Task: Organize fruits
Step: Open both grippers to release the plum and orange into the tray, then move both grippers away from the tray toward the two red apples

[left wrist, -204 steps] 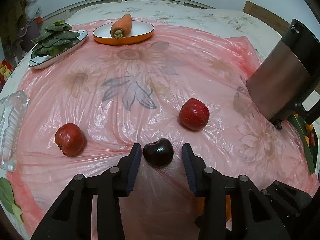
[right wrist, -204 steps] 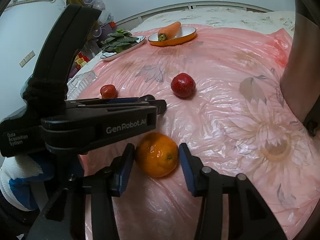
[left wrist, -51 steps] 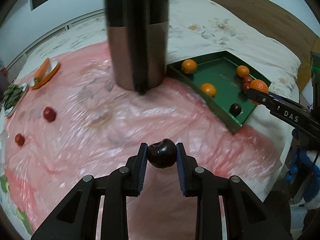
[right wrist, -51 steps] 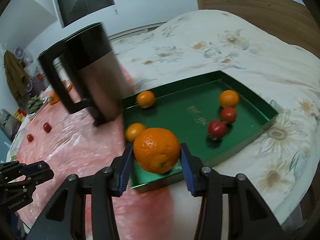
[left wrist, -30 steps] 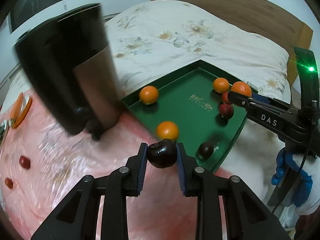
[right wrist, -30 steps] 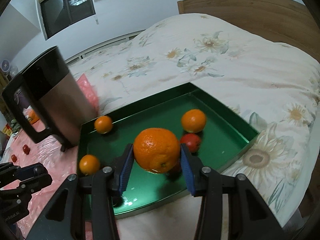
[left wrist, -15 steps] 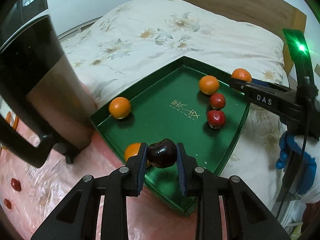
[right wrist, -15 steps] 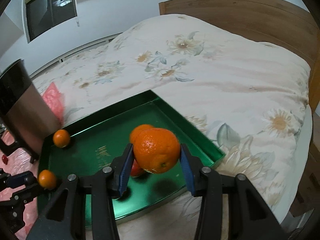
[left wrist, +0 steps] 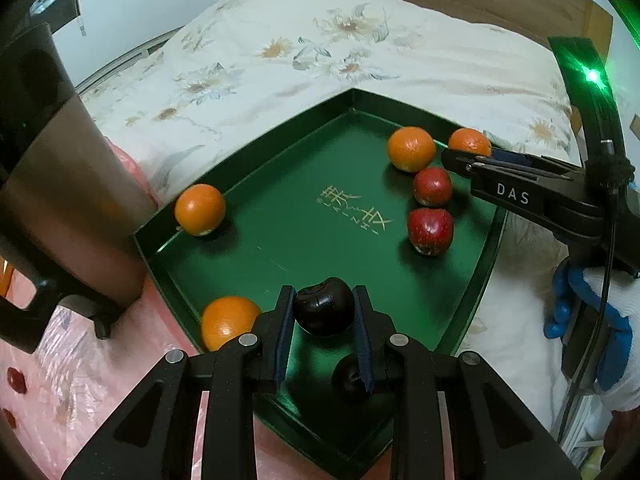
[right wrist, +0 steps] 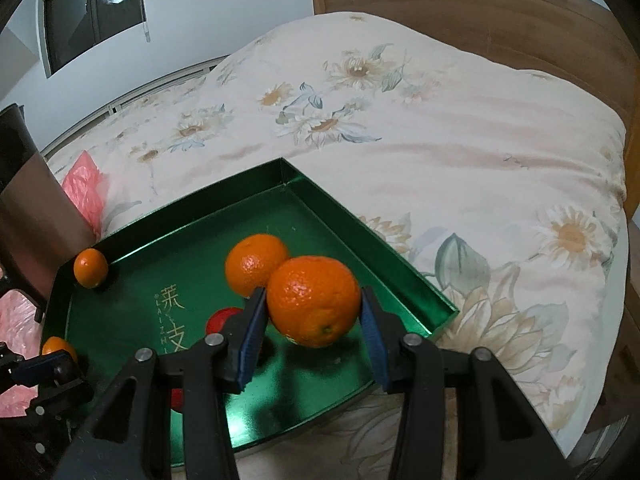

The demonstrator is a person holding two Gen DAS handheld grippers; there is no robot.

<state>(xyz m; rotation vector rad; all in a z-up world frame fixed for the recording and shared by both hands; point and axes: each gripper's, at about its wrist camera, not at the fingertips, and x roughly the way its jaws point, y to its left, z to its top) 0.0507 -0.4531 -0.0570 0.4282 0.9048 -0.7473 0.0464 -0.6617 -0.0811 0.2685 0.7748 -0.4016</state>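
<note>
The left gripper (left wrist: 323,312) has its two black fingers closed tight on a small, round, dark purple plum (left wrist: 323,311). It holds the plum over the near part of a shallow green metal tray (left wrist: 256,168) with gold writing on its floor. The tray sits on a bed with a cream flower-print cover (left wrist: 280,48).

The right gripper (right wrist: 312,316) has its fingers part way apart, and they squeeze a big round orange (right wrist: 313,301) between the blue pads. This orange hangs over the right side of the tray (right wrist: 400,276). In the left wrist view, the right gripper (left wrist: 460,158) comes in from 3 o'clock, and a gloved hand in white and blue (left wrist: 596,320) holds it.

More fruit lies in the tray. In the left wrist view, one loose orange (left wrist: 411,149) sits at 1 o'clock near the far right wall. Two red apples (left wrist: 431,208) lie just below it, close together. Another small orange (left wrist: 200,209) rests at 10 o'clock against the left wall. One more orange (left wrist: 228,322) sits at 8 o'clock in the near left corner. A second dark plum (left wrist: 348,372) lies on the tray floor, partly hidden under the left gripper's right finger.

A tall shiny metal kettle with a black handle (left wrist: 60,200) stands at 9 o'clock, just beside the tray. It stands on a pink plastic sheet (left wrist: 80,380).
</note>
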